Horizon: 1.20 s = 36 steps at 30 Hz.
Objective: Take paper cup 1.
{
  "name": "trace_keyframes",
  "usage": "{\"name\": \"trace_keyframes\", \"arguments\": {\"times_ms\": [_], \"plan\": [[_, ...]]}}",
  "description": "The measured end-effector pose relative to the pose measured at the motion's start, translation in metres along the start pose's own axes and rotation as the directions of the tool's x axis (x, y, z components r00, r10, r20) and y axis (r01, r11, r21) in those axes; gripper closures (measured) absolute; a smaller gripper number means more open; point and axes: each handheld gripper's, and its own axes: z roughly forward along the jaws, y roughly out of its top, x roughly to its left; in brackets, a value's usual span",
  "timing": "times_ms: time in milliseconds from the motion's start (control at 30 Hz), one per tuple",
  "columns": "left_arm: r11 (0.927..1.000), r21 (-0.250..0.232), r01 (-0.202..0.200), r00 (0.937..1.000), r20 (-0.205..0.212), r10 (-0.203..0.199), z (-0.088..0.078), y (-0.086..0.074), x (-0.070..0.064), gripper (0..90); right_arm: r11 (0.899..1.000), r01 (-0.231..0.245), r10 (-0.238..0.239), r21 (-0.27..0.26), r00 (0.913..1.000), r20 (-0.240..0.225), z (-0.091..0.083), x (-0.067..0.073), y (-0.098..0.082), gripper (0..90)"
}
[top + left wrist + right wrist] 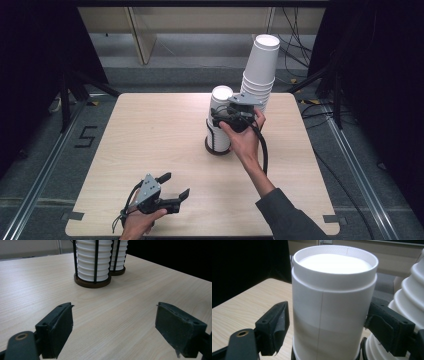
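Note:
Two stacks of white paper cups stand in black wire holders on the wooden table (pixel 150 145). The shorter stack (pixel 219 131) is in front of the tall leaning stack (pixel 260 70). My right gripper (pixel 218 119) reaches around the top cup (pixel 221 96) of the shorter stack. In the right gripper view that top cup (pixel 332 305) sits between the jaws of the right gripper (pixel 329 302). A small gap shows at the left pad (pixel 279 325), so the gripper is open. My left gripper (pixel 175 184) rests low near the front edge, open and holding nothing. In its own view, the left gripper (pixel 115 305) faces both stacks.
The holders have dark round bases (pixel 92 283) side by side at the far middle of the table. The tall stack (pixel 412 302) crowds the right jaw. Bare tabletop (pixel 112 297) lies between the left gripper and the stacks. Black stands and cables surround the table.

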Motion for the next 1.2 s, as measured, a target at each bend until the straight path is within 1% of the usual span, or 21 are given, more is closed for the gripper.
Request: {"name": "trace_keyframes", "arguments": {"times_ms": [33, 67, 167, 233, 300, 333, 400, 467, 567, 633, 667, 700, 733, 867, 900, 933, 967, 1033, 1133, 1167, 1200], "plan": [[1.0, 0.001, 0.0, 1.0, 0.001, 0.0, 0.0, 0.0, -0.001, 14.3, 1.0, -0.011, 0.012, -0.003, 0.9999, 0.012, 0.004, 0.0, 0.0, 19.5], [1.0, 0.001, -0.006, 1.0, 0.003, 0.006, 0.0, 0.0, -0.001, 14.3, 1.0, -0.024, 0.024, 0.0, 0.9996, 0.013, 0.006, 0.001, 0.0, 19.3], [1.0, 0.002, -0.002, 1.0, 0.003, 0.002, 0.0, 0.0, -0.001, 14.2, 0.999, -0.03, 0.029, 0.014, 0.9991, 0.031, 0.011, 0.003, 0.002, 17.7], [1.0, 0.001, 0.0, 1.0, 0.001, 0.0, 0.0, 0.0, -0.001, 14.3, 1.0, -0.02, 0.02, 0.011, 0.9992, 0.035, 0.013, 0.004, 0.002, 17.4], [1.0, 0.001, -0.003, 1.0, 0.004, 0.003, 0.0, 0.0, 0.0, 14.2, 0.999, -0.042, 0.041, 0.016, 0.9978, 0.051, 0.018, 0.007, 0.003, 16.6], [1.0, 0.001, -0.003, 1.0, 0.004, 0.003, 0.0, 0.0, 0.0, 14.3, 1.0, -0.026, 0.025, 0.016, 0.9977, 0.062, 0.019, 0.007, 0.004, 16.7], [1.0, 0.0, -0.006, 1.0, 0.008, 0.006, 0.0, 0.0, -0.001, 14.3, 0.999, -0.043, 0.043, 0.011, 0.9971, 0.063, 0.022, 0.008, 0.004, 16.6], [1.0, 0.0, -0.009, 0.9999, 0.007, 0.009, 0.0, 0.0, -0.002, 14.3, 0.999, -0.036, 0.035, 0.014, 0.9965, 0.076, 0.023, 0.008, 0.005, 17.0], [1.0, 0.003, -0.009, 0.9999, 0.01, 0.009, 0.0, 0.0, -0.001, 14.3, 1.0, -0.025, 0.024, 0.013, 0.996, 0.086, 0.023, 0.008, 0.006, 17.8], [0.9999, 0.004, -0.01, 0.9999, 0.01, 0.01, 0.0, 0.0, -0.002, 14.2, 0.999, -0.043, 0.041, 0.018, 0.9966, 0.071, 0.023, 0.008, 0.006, 18.0], [0.9999, 0.004, -0.01, 0.9999, 0.009, 0.01, 0.0, 0.0, -0.002, 14.3, 0.998, -0.062, 0.06, 0.019, 0.9958, 0.068, 0.022, 0.009, 0.007, 18.1], [0.9999, -0.005, -0.01, 0.9998, 0.018, 0.01, 0.002, -0.001, -0.001, 14.2, 0.998, -0.052, 0.05, 0.022, 0.9961, 0.073, 0.021, 0.008, 0.007, 18.1], [1.0, -0.004, -0.009, 0.9998, 0.016, 0.009, 0.002, -0.001, -0.001, 14.3, 0.999, -0.039, 0.038, 0.011, 0.9965, 0.075, 0.021, 0.008, 0.008, 18.2], [1.0, 0.004, -0.008, 0.9999, 0.008, 0.008, 0.001, -0.001, -0.002, 14.3, 0.999, -0.046, 0.045, 0.009, 0.9958, 0.08, 0.019, 0.01, 0.011, 18.3], [1.0, 0.004, -0.008, 0.9999, 0.008, 0.008, 0.001, -0.001, -0.002, 14.3, 1.0, -0.03, 0.03, 0.0, 0.9964, 0.08, 0.018, 0.009, 0.012, 18.3], [0.9999, 0.008, -0.012, 0.9999, 0.009, 0.012, 0.001, -0.001, -0.002, 14.3, 1.0, -0.026, 0.026, -0.004, 0.9959, 0.086, 0.017, 0.01, 0.013, 18.3], [0.9999, 0.009, -0.013, 0.9999, 0.009, 0.013, 0.001, -0.001, -0.002, 14.3, 0.999, -0.041, 0.043, -0.016, 0.9958, 0.081, 0.016, 0.01, 0.015, 18.3], [0.9998, 0.009, -0.015, 0.9999, 0.009, 0.015, 0.001, -0.001, -0.002, 14.3, 0.999, -0.045, 0.047, -0.021, 0.9957, 0.08, 0.014, 0.011, 0.017, 18.3], [0.9998, 0.008, -0.016, 0.9998, 0.011, 0.016, 0.001, -0.001, -0.002, 14.3, 0.999, -0.03, 0.034, -0.042, 0.9956, 0.087, 0.009, 0.012, 0.025, 18.4], [0.9999, -0.005, -0.016, 0.9997, 0.018, 0.016, 0.002, -0.001, -0.001, 14.3, 0.998, -0.032, 0.037, -0.06, 0.9953, 0.089, 0.005, 0.012, 0.031, 18.4], [0.9999, -0.005, -0.016, 0.9997, 0.018, 0.016, 0.002, -0.001, -0.001, 14.3, 0.997, -0.037, 0.042, -0.063, 0.9957, 0.082, 0.003, 0.013, 0.034, 18.4]]}}
